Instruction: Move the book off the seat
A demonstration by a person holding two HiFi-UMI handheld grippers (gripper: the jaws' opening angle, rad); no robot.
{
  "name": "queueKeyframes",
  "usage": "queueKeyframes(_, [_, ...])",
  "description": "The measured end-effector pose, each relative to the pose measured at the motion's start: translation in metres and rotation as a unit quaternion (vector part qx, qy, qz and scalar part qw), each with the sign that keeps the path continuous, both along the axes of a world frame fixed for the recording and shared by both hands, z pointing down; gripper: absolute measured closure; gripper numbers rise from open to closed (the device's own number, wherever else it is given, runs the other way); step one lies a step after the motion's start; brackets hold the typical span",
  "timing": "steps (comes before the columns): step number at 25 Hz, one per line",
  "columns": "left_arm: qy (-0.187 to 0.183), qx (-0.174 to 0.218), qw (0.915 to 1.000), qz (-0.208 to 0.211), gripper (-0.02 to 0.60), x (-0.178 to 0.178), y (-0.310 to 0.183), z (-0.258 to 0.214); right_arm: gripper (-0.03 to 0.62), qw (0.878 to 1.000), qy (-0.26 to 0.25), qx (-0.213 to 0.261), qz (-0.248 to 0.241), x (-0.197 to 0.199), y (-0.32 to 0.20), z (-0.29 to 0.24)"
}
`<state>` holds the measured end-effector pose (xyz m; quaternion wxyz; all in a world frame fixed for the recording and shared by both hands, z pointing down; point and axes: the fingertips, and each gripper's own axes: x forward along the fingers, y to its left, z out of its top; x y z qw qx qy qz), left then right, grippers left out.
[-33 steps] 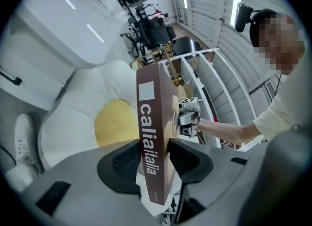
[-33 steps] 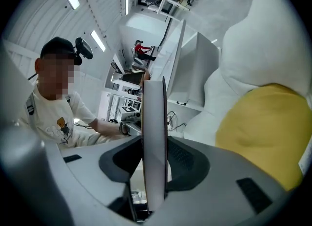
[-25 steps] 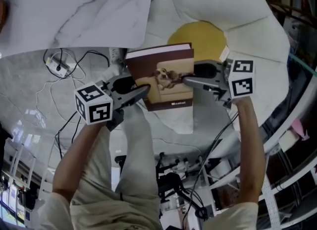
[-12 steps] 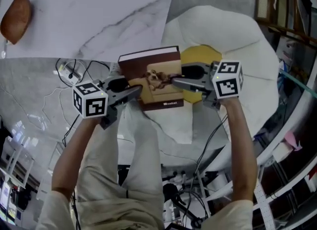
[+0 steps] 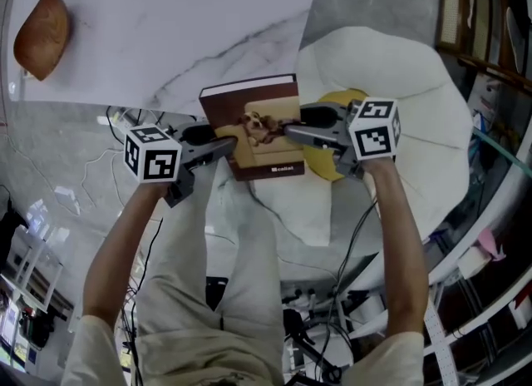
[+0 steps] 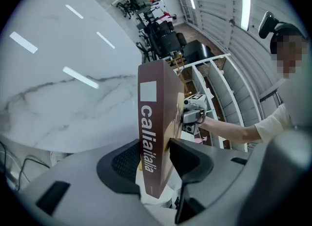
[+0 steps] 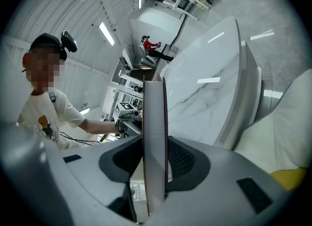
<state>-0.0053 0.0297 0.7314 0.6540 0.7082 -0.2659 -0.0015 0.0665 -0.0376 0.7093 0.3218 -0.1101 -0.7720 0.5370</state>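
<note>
L tongs [image 5: 226,146] & R tongs [image 5: 293,131], both clamped on brown hardback book [image 5: 256,118], have carried it from white padded seat [image 5: 407,85] toward white marble worktop [image 5: 183,27]; task prob. nearly done.

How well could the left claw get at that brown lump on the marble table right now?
Probably not yet: the left claw is clamped on the book, shared with the right claw; the brown lump lies apart.

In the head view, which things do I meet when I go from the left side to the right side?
From left: bread → left claw → book → right claw → seat.
</note>
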Motion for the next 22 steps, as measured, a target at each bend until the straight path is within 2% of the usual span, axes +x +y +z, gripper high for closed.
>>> queueKeyframes(4, [-0.014,0.002,0.9999,0.004,0.394,0.004,0.001,-0.004,0.441,1.000,-0.014,-0.003,0.005,0.006,0.001,-0.002])
queueKeyframes(6, [-0.021,0.005,0.9997,0.009,0.393,-0.006,-0.006,-0.001,0.441,1.000,-0.016,0.000,0.009,-0.003,-0.004,0.001])
queueKeyframes(9, [-0.025,-0.004,0.9996,0.009,0.393,-0.057,-0.027,0.021,0.441,1.000,-0.003,0.004,0.014,-0.054,-0.024,0.021])
queueKeyframes(13, [-0.051,-0.020,0.9985,-0.001,0.393,-0.120,-0.059,0.054,0.441,1.000,0.016,0.013,0.018,-0.114,-0.056,0.049])
queueKeyframes(22, [-0.069,-0.013,0.9974,-0.016,0.393,-0.175,-0.097,0.072,0.441,0.998,0.020,0.006,0.051,-0.165,-0.091,0.072])
